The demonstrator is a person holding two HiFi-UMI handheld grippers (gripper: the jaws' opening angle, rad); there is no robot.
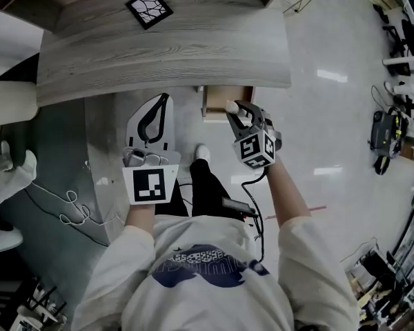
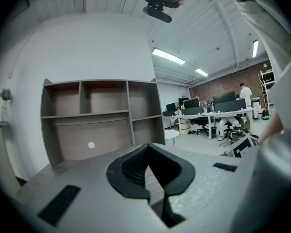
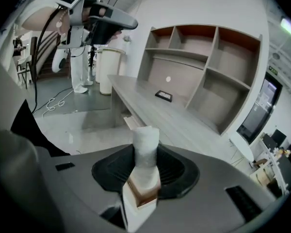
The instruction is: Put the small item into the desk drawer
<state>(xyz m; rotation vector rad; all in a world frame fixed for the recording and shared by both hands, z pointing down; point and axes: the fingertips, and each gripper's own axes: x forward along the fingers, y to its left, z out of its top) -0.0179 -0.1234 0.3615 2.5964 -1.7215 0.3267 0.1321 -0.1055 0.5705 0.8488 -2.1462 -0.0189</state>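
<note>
- The long grey wood-grain desk (image 1: pixel 165 54) fills the top of my head view. Its front edge runs just above both grippers.
- An open grey shelf unit with brown-backed compartments (image 3: pixel 208 57) stands along the back of the desk, and both gripper views show it.
- The open desk drawer with pale wooden sides (image 1: pixel 224 96) sticks out from under the desk's front edge, right of the middle.
- My left gripper (image 1: pixel 162 102) sits below the desk edge, left of the drawer and apart from it. In the left gripper view its black pads meet at the tips, with nothing between them.
- My right gripper (image 1: pixel 236 112) reaches to the drawer's right front. Its jaws are clamped on the task's item.
- A square black tile with a white crackle pattern (image 1: pixel 149 8) lies flat on the desk top, well away from both grippers.
- The small white cylindrical item (image 3: pixel 146 144) stands upright between the right pads, with its top poking past them. In the head view it (image 1: pixel 231 106) overlaps the drawer's open mouth. I can't tell how high above the drawer it hangs.
</note>
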